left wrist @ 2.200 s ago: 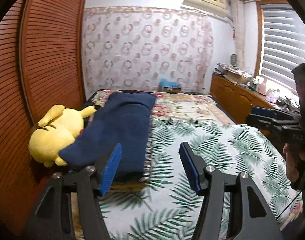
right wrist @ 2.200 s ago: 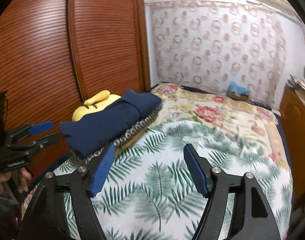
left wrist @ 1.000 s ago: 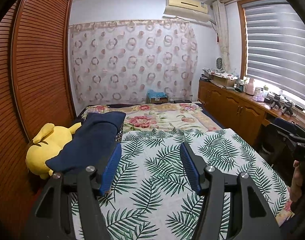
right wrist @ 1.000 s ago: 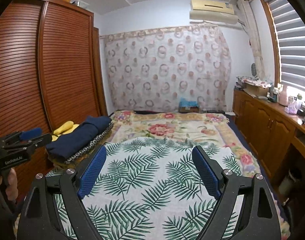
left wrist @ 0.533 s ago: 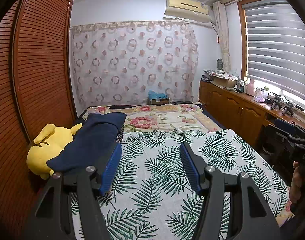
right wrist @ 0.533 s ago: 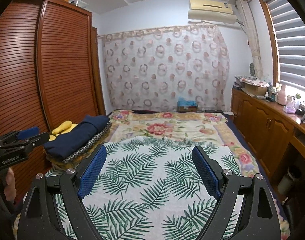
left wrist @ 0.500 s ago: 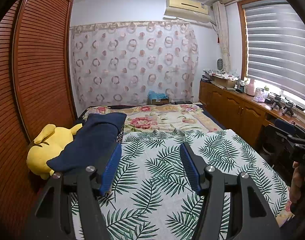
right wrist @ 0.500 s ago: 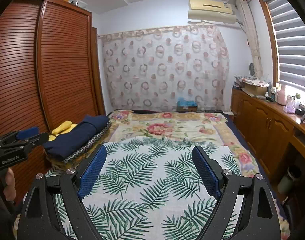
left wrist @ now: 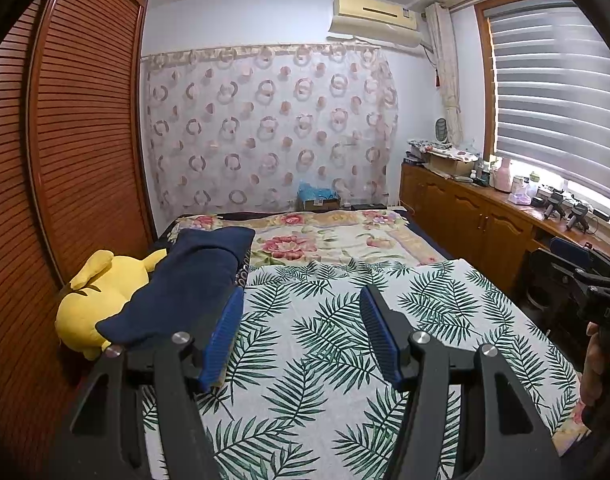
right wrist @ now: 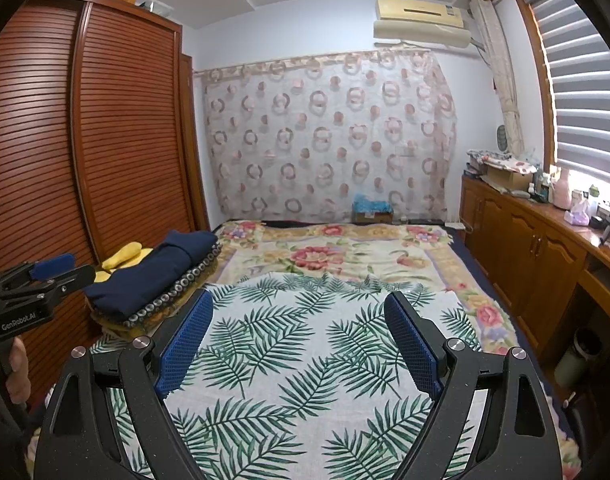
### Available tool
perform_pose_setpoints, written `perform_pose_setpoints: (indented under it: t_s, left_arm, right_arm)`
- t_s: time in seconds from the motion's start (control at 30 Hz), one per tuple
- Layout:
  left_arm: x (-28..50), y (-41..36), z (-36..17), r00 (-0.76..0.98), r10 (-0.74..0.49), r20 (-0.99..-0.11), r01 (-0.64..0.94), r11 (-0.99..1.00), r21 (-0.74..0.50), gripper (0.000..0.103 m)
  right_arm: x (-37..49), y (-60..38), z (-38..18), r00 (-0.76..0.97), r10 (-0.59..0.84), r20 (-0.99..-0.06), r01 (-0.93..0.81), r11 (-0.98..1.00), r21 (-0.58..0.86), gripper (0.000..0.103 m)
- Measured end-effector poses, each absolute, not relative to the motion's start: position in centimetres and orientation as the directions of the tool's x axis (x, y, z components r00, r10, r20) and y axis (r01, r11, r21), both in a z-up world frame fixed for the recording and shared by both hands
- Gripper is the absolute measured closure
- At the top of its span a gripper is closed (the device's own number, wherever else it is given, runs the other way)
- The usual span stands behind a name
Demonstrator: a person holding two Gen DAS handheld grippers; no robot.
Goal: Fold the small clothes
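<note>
A folded navy garment [left wrist: 189, 280] [right wrist: 161, 268] lies at the left edge of the bed, on a beaded mat [right wrist: 173, 300]. In front of both grippers a white sheet with green fern leaves [left wrist: 345, 340] [right wrist: 297, 352] covers the near half of the bed. My left gripper [left wrist: 301, 336] hovers above that sheet, jaws apart, with nothing between them. My right gripper [right wrist: 299, 344] hangs wide open over the same sheet, also empty. Each wrist view catches the other gripper at its edge: the right gripper [left wrist: 597, 280] at the right border, the left gripper [right wrist: 37, 276] at the left border.
A yellow plush toy [left wrist: 97, 300] leans against the slatted wooden wardrobe [left wrist: 65, 152] beside the navy garment. A floral blanket [left wrist: 329, 240] covers the far half of the bed. Low wooden cabinets [right wrist: 529, 248] with clutter on top run along the right wall under the window blinds.
Over the last second nothing has visibly moved. Since the oldest frames both cameras have pulled back and tilted up from close over the navy garment and bed.
</note>
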State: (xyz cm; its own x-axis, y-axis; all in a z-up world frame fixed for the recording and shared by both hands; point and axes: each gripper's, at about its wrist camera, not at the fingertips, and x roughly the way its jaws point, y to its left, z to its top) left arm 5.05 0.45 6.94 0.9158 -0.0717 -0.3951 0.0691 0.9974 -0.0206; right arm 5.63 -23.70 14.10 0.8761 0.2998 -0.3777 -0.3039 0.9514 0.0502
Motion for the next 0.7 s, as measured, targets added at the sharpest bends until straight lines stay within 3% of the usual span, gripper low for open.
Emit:
perform_pose_setpoints:
  t_s: [0.7]
  left_arm:
    - [5.01,0.74,7.22,0.920,-0.060,-0.387,0.058,0.998,-0.016,0.043]
  right_arm:
    - [5.37,-24.49,14.21,0.877,0.297,-0.378,-0.299,0.953,0.053,0.014]
